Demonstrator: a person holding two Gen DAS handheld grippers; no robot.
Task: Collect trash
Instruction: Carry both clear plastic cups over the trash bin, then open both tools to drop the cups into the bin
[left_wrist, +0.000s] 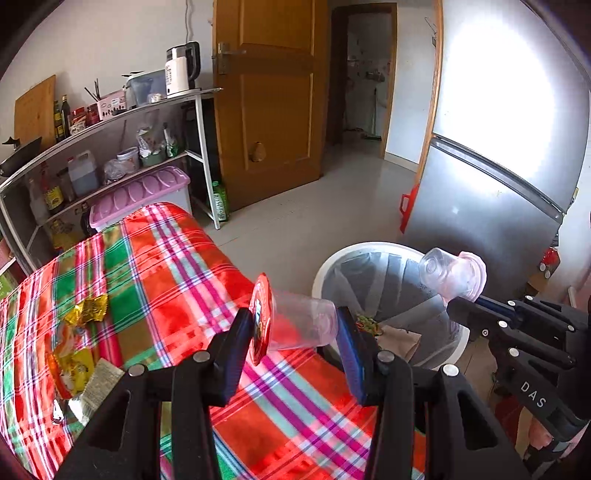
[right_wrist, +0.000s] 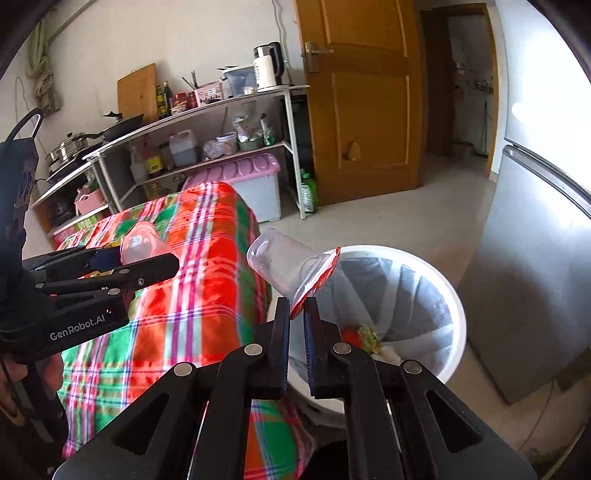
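Observation:
My left gripper (left_wrist: 295, 328) is shut on a clear plastic cup with a red lid (left_wrist: 295, 325), held sideways above the table edge; the cup also shows in the right wrist view (right_wrist: 142, 243). My right gripper (right_wrist: 296, 314) is shut on the red rim of a second clear cup (right_wrist: 288, 266), held over the white trash bin (right_wrist: 458, 314). That cup shows above the bin (left_wrist: 321, 273) in the left wrist view (left_wrist: 452, 275). The bin has a grey liner and holds some scraps. Gold and yellow wrappers (left_wrist: 86, 312) lie on the plaid tablecloth (left_wrist: 166, 280).
A silver fridge (left_wrist: 498, 177) stands right behind the bin. A metal shelf (left_wrist: 110, 122) with bottles and a kettle and a pink-lidded box (left_wrist: 144, 194) stand behind the table. A wooden door (left_wrist: 273, 92) is open onto tiled floor.

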